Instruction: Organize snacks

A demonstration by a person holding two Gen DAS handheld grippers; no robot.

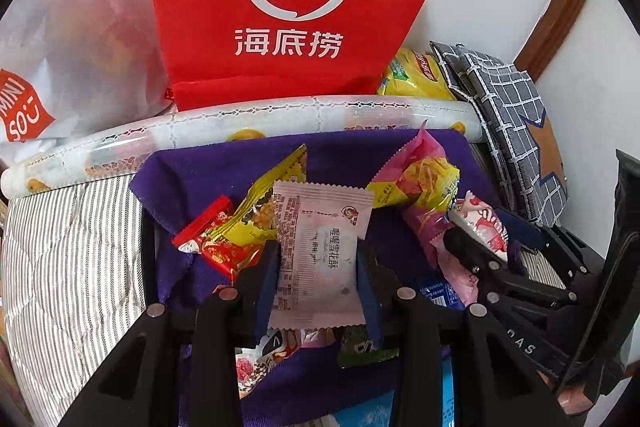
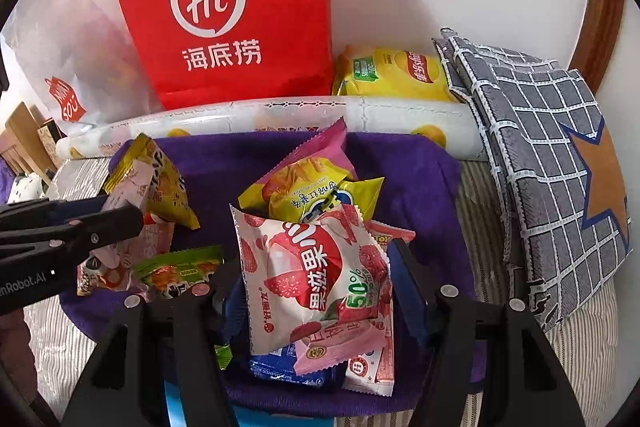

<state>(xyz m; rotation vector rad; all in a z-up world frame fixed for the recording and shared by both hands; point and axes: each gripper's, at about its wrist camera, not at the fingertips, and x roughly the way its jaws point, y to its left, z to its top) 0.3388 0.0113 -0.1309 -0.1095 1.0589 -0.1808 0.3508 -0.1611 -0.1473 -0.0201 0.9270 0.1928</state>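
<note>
Both claws are hanging over the snack pile on the purple cloth [image 1: 208, 167]. The left claw [image 1: 318, 267] is pinching a pale pink packet [image 1: 316, 251] across its middle. The right claw [image 2: 316, 283] is gripping a white-and-red lychee pouch [image 2: 308, 279] by its sides. These look light, crinkly and slippery, so I'd grab mid-body or the sealed edge, gently, since the contents probably crush.

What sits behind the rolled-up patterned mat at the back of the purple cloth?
Behind the rolled mat stand a red Hi paper bag, a white Miniso bag and a yellow chip bag. Their bases are hidden by the roll.
</note>
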